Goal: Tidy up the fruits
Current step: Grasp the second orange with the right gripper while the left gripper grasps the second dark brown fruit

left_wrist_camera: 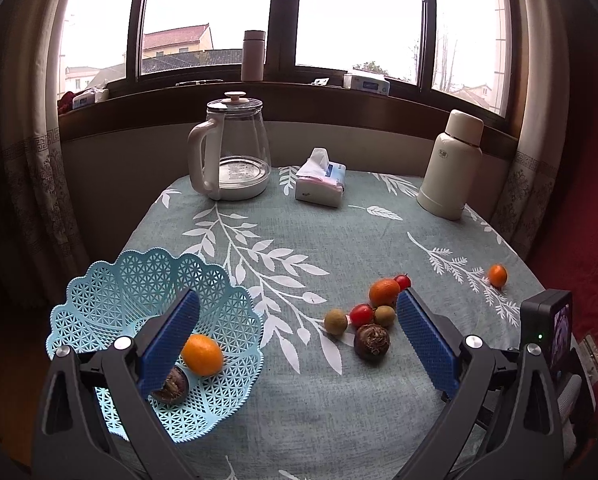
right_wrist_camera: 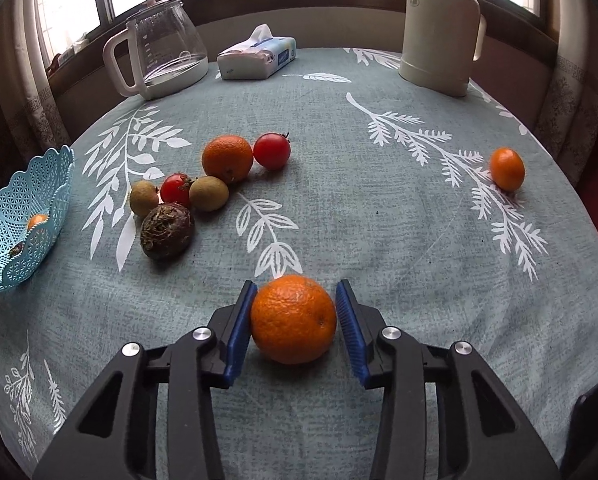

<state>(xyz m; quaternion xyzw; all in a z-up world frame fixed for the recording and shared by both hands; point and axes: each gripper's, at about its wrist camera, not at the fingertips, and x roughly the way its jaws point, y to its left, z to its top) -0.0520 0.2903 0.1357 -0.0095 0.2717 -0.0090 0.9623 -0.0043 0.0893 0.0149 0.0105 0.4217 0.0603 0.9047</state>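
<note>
My right gripper (right_wrist_camera: 297,284) is shut on a large orange (right_wrist_camera: 293,318) low over the leaf-print tablecloth (right_wrist_camera: 379,220). My left gripper (left_wrist_camera: 297,296) is open and holds nothing. Its left finger hangs over the light-blue lattice basket (left_wrist_camera: 99,292), which contains a small orange (left_wrist_camera: 202,354) and a dark brown bulb-like fruit (left_wrist_camera: 173,386). A cluster lies mid-table: an orange (right_wrist_camera: 227,158), two cherry tomatoes (right_wrist_camera: 271,151), two tan round fruits (right_wrist_camera: 209,193) and a dark bulb-like fruit (right_wrist_camera: 167,231). One small orange (right_wrist_camera: 507,169) lies alone at the right.
At the table's far side stand a glass kettle (left_wrist_camera: 231,152), a tissue pack (left_wrist_camera: 321,180) and a cream thermos (left_wrist_camera: 453,164), below a window sill. The basket (right_wrist_camera: 27,200) sits at the table's left edge. The table edge drops off on both sides.
</note>
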